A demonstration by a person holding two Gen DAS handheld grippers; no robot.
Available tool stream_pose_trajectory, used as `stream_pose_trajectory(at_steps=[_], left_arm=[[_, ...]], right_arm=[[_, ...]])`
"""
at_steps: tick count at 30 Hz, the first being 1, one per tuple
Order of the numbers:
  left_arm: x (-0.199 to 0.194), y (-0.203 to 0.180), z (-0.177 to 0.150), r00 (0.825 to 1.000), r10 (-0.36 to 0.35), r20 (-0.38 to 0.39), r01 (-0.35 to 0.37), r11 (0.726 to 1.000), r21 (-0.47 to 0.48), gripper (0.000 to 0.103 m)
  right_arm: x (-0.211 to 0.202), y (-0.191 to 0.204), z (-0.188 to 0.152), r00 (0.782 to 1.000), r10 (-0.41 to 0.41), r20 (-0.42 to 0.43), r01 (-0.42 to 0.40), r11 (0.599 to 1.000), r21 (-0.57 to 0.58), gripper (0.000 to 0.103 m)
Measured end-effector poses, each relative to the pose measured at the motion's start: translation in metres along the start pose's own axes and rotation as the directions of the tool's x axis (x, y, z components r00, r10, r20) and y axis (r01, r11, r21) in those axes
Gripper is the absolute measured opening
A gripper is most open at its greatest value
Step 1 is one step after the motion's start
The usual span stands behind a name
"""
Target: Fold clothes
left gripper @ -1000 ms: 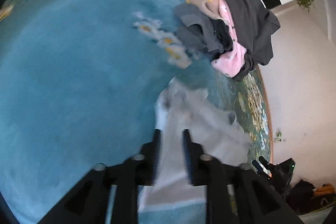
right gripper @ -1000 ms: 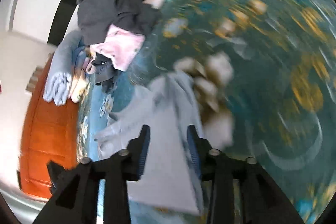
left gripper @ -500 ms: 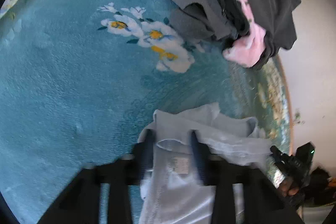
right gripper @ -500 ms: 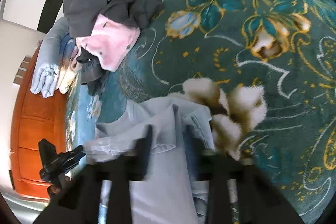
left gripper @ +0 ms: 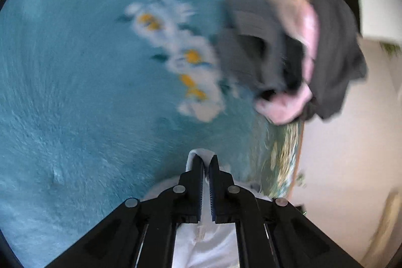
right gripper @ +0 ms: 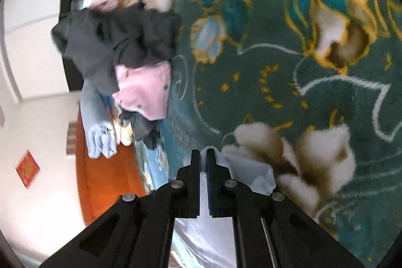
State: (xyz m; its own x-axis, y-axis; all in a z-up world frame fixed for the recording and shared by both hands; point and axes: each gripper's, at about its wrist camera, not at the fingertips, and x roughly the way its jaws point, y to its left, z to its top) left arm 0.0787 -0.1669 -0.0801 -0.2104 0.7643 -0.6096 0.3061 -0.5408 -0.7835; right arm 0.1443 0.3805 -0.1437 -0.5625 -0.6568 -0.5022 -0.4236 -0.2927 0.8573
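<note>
- Left wrist view: the left gripper [left gripper: 206, 162] was pinched nearly shut on a fold of the pale grey garment [left gripper: 203, 240], having just closed on it; the cloth poked out past the fingertips and hung down between the black arms.
- It lay over a blue carpet [left gripper: 75, 92] with a white and yellow flower pattern [left gripper: 186, 62].
- A blurred pile of clothes [left gripper: 289, 49], dark grey and pink, sat on the carpet farther off to the upper right.
- Right wrist view: the right gripper [right gripper: 203, 157] was also clamped almost fully closed on the same pale garment [right gripper: 201, 232], whose crumpled edge spread just to the right of the fingers.
- Around it was dark green floral carpet [right gripper: 263, 92].
- The clothes pile [right gripper: 125, 54] lay to the upper left, beside an orange wooden surface [right gripper: 100, 180].
</note>
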Motion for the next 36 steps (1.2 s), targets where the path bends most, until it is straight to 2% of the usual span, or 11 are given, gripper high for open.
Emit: stream_pose_trajectory(at_steps=[5,8,10,13,14,15,17,20,24,29,36], left_arm=[[0.011,0.019,0.007,0.995,-0.096,0.015,0.097,0.986,-0.138,0.008],[0.01,0.016,0.008,0.987,-0.152,0.053,0.159,0.973,-0.169,0.029],[0.0,0.014,0.006,0.978,-0.19,0.089,0.203,0.965,-0.169,0.051],[-0.032,-0.002,-0.006,0.982,-0.139,0.131,0.148,0.987,-0.061,0.054],[-0.042,-0.013,-0.019,0.987,-0.076,0.142,0.072,0.997,0.032,0.054],[-0.053,-0.025,-0.033,0.987,-0.008,0.159,-0.013,0.991,0.13,0.054],[-0.051,-0.047,-0.082,0.981,0.113,0.158,-0.159,0.934,0.319,0.055],[-0.017,-0.048,-0.154,0.993,0.114,-0.007,-0.099,0.892,0.44,0.055],[0.041,-0.048,-0.229,0.977,0.173,-0.128,-0.08,0.845,0.529,0.054],[0.08,-0.032,-0.26,0.946,0.249,-0.209,-0.116,0.86,0.498,0.053],[0.07,-0.02,-0.265,0.96,0.186,-0.21,-0.074,0.89,0.45,0.053]], right_arm=[[0.003,-0.014,0.009,0.997,-0.024,0.07,0.017,0.996,0.09,0.007],[-0.003,-0.017,0.013,0.993,-0.033,0.114,0.021,0.994,0.108,0.014],[-0.014,-0.014,0.009,0.992,-0.025,0.126,0.015,0.996,0.083,0.027],[-0.036,-0.005,-0.012,0.993,-0.05,0.106,0.052,0.999,-0.016,0.031],[-0.045,-0.003,-0.024,0.993,-0.068,0.098,0.074,0.996,-0.056,0.034],[-0.054,-0.002,-0.039,0.992,-0.09,0.088,0.098,0.991,-0.096,0.041],[-0.068,-0.008,-0.072,0.986,-0.157,0.062,0.165,0.975,-0.151,0.047],[-0.078,-0.03,-0.113,0.971,-0.234,0.04,0.238,0.961,-0.144,0.047],[-0.084,-0.055,-0.144,0.977,-0.211,0.01,0.211,0.973,-0.091,0.047],[-0.08,-0.067,-0.165,0.981,-0.192,-0.01,0.191,0.98,-0.063,0.047],[-0.071,-0.076,-0.172,0.995,-0.082,0.05,0.084,0.996,-0.025,0.05]])
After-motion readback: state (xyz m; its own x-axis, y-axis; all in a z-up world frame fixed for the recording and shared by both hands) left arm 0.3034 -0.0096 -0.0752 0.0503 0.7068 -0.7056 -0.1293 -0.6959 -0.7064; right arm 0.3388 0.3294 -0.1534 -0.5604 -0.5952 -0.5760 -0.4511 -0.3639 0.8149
